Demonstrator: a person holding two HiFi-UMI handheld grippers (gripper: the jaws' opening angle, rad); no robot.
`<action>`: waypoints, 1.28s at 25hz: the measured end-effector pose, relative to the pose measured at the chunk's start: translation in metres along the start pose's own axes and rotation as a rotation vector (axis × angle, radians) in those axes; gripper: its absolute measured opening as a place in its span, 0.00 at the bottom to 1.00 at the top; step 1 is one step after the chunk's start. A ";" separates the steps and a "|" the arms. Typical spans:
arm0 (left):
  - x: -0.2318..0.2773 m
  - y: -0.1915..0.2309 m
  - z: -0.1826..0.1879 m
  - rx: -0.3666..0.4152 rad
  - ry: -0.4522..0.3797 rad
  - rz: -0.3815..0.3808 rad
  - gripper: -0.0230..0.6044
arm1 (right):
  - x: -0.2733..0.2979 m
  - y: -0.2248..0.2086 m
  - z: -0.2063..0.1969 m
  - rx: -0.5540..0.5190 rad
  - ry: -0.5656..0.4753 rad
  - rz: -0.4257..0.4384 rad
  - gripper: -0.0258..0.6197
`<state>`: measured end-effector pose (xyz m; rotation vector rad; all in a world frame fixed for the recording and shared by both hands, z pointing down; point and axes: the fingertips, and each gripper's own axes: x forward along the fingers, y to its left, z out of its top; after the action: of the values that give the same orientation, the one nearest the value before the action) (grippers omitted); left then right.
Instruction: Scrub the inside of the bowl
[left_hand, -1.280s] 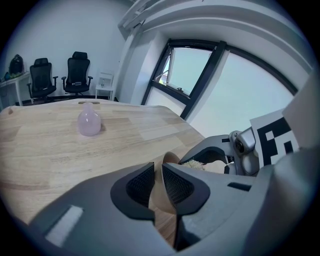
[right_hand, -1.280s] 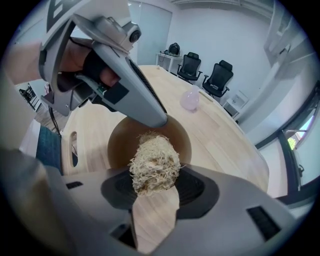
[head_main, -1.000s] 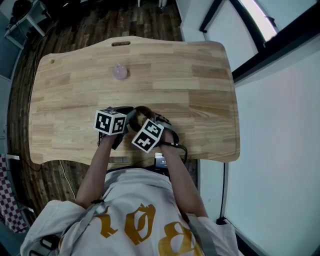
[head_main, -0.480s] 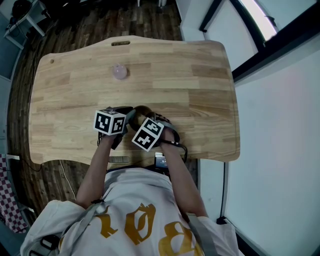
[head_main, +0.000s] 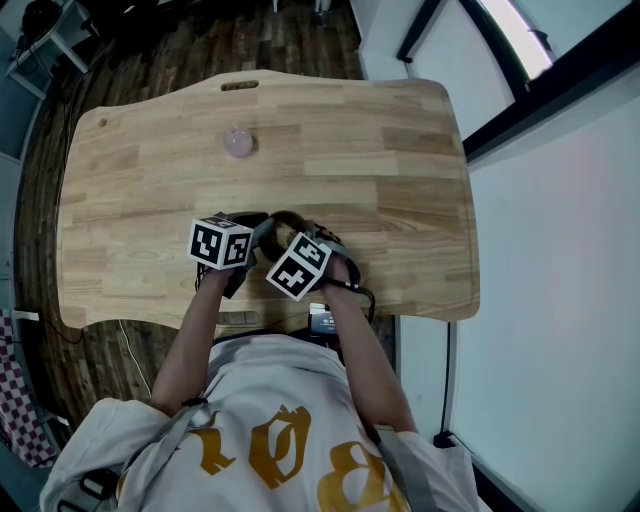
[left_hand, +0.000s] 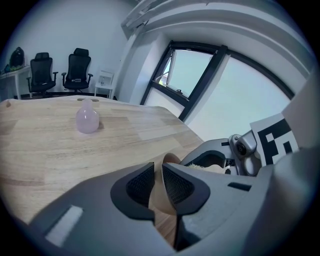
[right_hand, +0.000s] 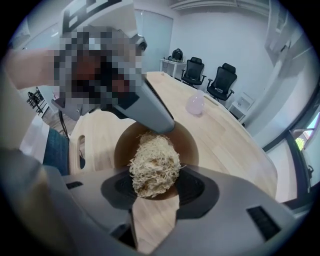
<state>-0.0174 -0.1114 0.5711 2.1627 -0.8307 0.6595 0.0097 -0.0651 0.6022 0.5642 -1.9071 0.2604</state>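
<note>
A small brown wooden bowl (right_hand: 187, 142) sits near the table's front edge, mostly hidden under the two grippers in the head view (head_main: 287, 222). My left gripper (left_hand: 157, 187) is shut on the bowl's rim (left_hand: 167, 162), one pad inside and one outside. My right gripper (right_hand: 152, 185) is shut on a pale fibrous scrubber (right_hand: 154, 162), which reaches down into the bowl. In the head view the left gripper (head_main: 258, 232) and right gripper (head_main: 290, 238) meet over the bowl.
A small pink translucent bottle (head_main: 239, 142) stands at the back left of the wooden table (head_main: 400, 180), also seen in the left gripper view (left_hand: 87, 117). Black office chairs (left_hand: 60, 70) stand beyond the table. The table's front edge (head_main: 420, 318) runs just below the grippers.
The right gripper's marker cube has shifted slightly right and turned a little over the bowl. The left gripper and bowl have stayed put.
</note>
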 end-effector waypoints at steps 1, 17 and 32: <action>0.000 0.001 0.000 -0.002 0.000 0.002 0.10 | 0.000 0.002 0.000 -0.003 0.001 0.009 0.32; 0.000 0.003 0.005 0.003 -0.001 0.000 0.10 | 0.002 -0.005 0.003 0.004 -0.023 -0.027 0.32; 0.003 0.016 0.006 0.003 -0.003 0.035 0.10 | 0.013 -0.002 0.001 0.001 0.003 0.030 0.32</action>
<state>-0.0261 -0.1258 0.5759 2.1562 -0.8718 0.6761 0.0059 -0.0708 0.6139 0.5360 -1.9135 0.2813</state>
